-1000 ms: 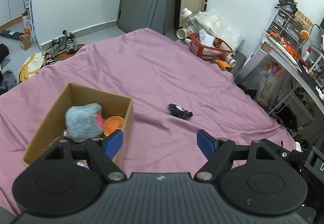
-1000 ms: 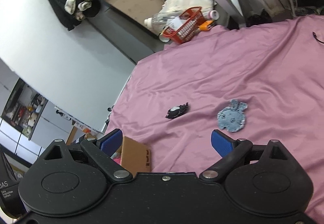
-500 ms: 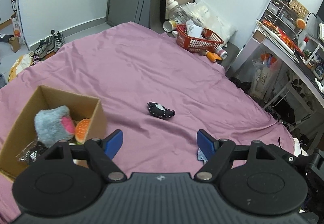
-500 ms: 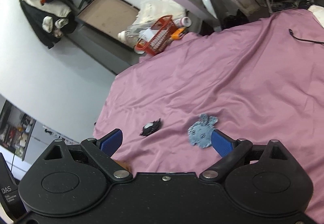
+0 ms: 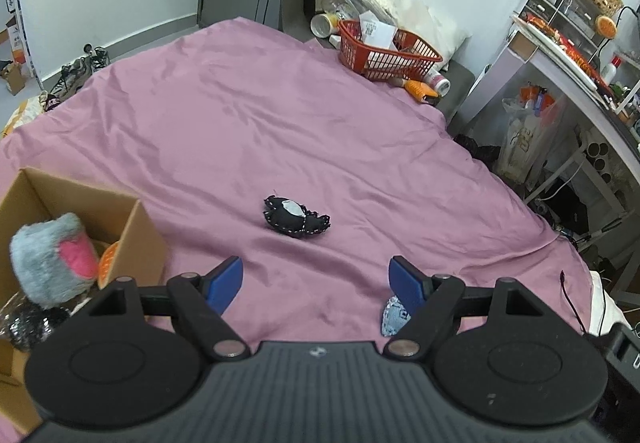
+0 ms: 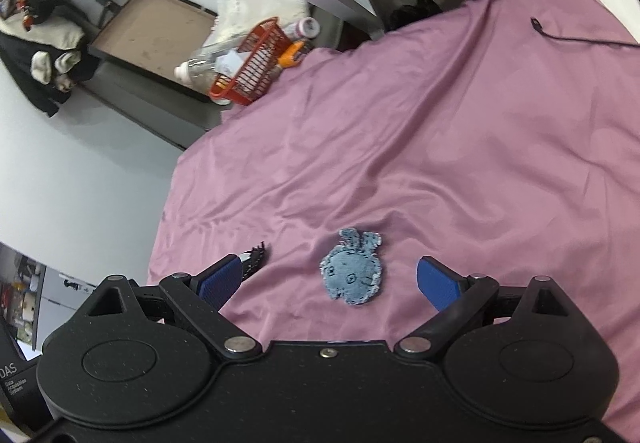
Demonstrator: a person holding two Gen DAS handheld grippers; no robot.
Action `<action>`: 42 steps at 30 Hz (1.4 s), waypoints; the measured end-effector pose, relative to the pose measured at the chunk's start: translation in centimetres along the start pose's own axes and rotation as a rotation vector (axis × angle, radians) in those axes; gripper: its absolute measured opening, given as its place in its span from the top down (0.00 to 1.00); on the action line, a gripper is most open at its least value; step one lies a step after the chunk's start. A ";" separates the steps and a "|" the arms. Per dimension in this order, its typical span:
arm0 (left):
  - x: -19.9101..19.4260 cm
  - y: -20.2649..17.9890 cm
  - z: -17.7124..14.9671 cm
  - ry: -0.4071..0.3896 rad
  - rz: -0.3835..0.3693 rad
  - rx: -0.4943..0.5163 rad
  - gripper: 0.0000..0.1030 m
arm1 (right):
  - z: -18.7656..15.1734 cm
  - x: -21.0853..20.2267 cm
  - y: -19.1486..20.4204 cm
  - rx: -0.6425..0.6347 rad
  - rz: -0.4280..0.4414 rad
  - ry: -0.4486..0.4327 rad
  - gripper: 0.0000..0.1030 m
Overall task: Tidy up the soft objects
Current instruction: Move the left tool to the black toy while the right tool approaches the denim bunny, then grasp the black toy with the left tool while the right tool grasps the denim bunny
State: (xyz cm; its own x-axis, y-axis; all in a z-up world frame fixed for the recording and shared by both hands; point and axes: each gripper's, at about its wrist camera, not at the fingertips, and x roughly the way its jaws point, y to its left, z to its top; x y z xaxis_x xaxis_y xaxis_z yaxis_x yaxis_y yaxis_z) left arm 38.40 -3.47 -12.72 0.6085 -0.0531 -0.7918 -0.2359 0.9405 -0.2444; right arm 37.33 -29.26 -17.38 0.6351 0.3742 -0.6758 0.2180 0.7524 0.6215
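From your left wrist camera, part of the job looks done: the open brown cardboard box (image 5: 84, 215) already holds a fluffy grey plush with a pink patch (image 5: 52, 257), an orange round soft item (image 5: 107, 263) behind it, and something dark and sparkly low in the near corner that I cannot identify. Two pieces are left on the wrinkled mauve bedsheet (image 5: 280, 115). The flat black stitched fabric toy with a pale patch (image 5: 295, 218) lies to the right of the box, well apart from it, ahead of your left gripper (image 5: 316, 281) and roughly centred between its blue pads. Those jaws stand wide apart and carry nothing. A corner of the pale blue denim patch (image 5: 392, 317) peeks out just behind the right-hand finger, farther from the box than the black toy.

From your right wrist camera, the box is out of sight, so take the blue patch as your mark. The frayed blue denim face-shaped patch (image 6: 354, 269) lies flat on the sheet between the spread blue pads of your right gripper (image 6: 330, 281), just ahead of them and a little right of centre. That gripper is also empty and wide apart. The black toy (image 6: 253, 259) shows only as an edge, left of the patch, mostly hidden behind the left-hand finger.
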 end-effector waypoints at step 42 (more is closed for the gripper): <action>13.4 2.8 2.9 0.113 0.018 -0.168 0.81 | -1.3 9.9 -0.3 -0.085 -0.158 0.108 0.70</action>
State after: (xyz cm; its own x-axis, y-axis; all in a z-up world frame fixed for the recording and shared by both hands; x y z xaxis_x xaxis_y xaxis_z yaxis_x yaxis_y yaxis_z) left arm 48.10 -0.56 -22.41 0.5162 -0.0829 -0.8525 -0.3751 0.8729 -0.3121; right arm 42.63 -25.09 -24.78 0.5133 0.3002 -0.8040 0.2423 0.8480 0.4713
